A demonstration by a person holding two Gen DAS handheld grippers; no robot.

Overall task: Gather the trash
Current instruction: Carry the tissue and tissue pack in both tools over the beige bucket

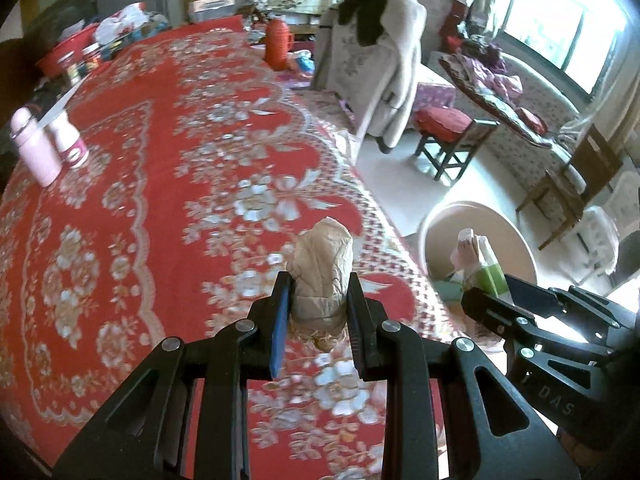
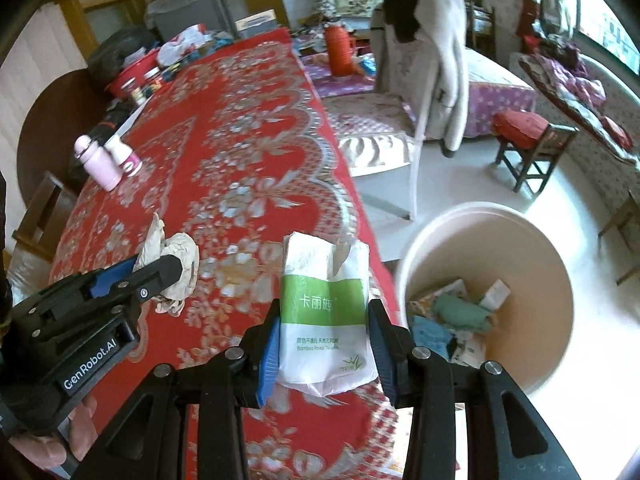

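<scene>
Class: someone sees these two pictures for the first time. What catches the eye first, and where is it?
The red floral tablecloth fills most of both views. Each gripper holds trash above it: the left gripper pinches a crumpled tissue, the right gripper a green-and-white tissue pack. A beige bin with rubbish inside stands on the floor beside the table.

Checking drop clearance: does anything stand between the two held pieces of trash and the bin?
Nothing visible does. The right gripper holds the tissue pack beside the open bin; the left gripper holds crumpled paper over the table, its edge alongside the bin.
</scene>
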